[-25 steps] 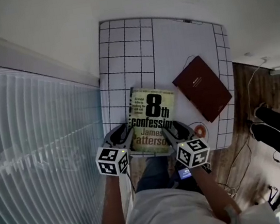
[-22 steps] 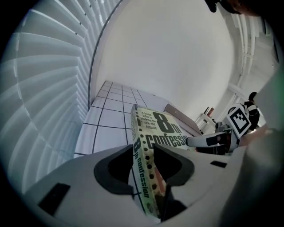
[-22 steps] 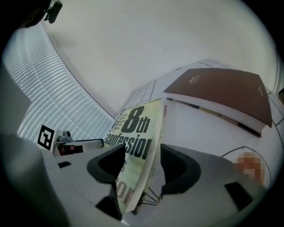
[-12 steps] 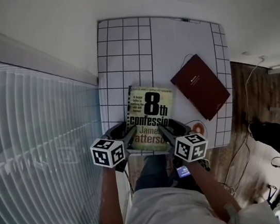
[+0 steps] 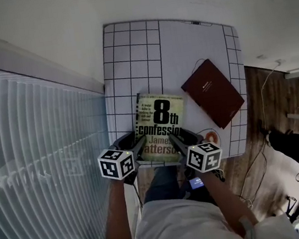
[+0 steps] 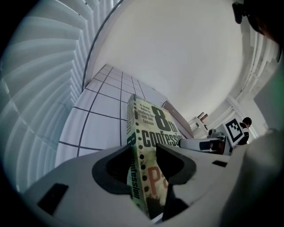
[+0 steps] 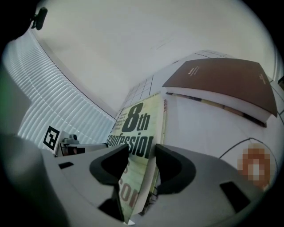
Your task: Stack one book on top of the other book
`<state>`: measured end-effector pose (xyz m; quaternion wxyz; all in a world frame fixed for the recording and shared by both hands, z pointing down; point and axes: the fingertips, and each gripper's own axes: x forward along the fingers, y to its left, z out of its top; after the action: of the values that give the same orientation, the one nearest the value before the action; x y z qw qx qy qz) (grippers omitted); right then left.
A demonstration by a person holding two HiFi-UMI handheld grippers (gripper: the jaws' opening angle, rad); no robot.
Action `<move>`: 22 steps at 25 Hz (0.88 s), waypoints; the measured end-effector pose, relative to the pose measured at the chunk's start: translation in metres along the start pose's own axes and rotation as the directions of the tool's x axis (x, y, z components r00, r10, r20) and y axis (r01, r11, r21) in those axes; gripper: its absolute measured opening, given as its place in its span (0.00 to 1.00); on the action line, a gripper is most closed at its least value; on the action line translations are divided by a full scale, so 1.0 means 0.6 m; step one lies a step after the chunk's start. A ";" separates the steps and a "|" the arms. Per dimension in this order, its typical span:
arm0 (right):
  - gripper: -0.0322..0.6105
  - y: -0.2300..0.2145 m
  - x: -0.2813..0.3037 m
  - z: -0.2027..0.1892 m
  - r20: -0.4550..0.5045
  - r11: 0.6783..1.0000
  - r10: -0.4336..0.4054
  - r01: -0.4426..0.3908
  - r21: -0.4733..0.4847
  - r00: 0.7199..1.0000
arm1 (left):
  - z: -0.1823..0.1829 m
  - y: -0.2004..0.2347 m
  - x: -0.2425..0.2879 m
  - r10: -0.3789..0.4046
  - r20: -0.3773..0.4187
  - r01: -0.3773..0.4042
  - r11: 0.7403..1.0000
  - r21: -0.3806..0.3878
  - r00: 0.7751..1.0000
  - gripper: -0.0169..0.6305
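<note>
On the near edge of a white table, ruled with a black grid on its left part, both pairs of fingers meet one book. A pale wall stands beyond them, window blinds hang to their left, and a wooden floor lies to their right.

There are two books and two grippers. The yellow-green book lies flat on the table with its near corners between the fingers. The maroon book lies flat beyond and to the right of the right fingers, well apart from them and turned at an angle.

The left gripper has just been opening. Its fingers stand wide astride the book's near left corner, without clamping it. The right gripper has just been closing, and its fingers are pressed on the cover and the page edge of the near right corner. A small orange round thing sits just to the right of them.
</note>
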<state>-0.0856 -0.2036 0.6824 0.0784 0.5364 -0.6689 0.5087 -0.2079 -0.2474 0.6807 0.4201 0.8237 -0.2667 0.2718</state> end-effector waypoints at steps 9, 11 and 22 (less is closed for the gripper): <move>0.33 0.000 -0.025 0.038 0.034 0.998 -0.010 0.012 -0.054 0.999 | -0.003 -0.027 -0.003 0.021 0.036 -0.019 0.998 -0.058 0.999 0.30; 0.33 0.001 -0.029 0.046 0.040 0.998 -0.005 0.008 -0.066 0.999 | 0.003 -0.031 -0.005 0.022 0.048 -0.019 0.998 -0.056 0.999 0.30; 0.33 0.034 -0.077 0.099 0.100 0.988 0.013 0.002 -0.152 0.995 | 0.053 -0.079 -0.039 0.036 0.155 -0.036 0.999 -0.008 0.987 0.30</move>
<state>-0.0566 -0.2216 0.6121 0.0837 0.5519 -0.7102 0.4289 -0.1861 -0.2452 0.6232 0.3952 0.8363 -0.3142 0.2137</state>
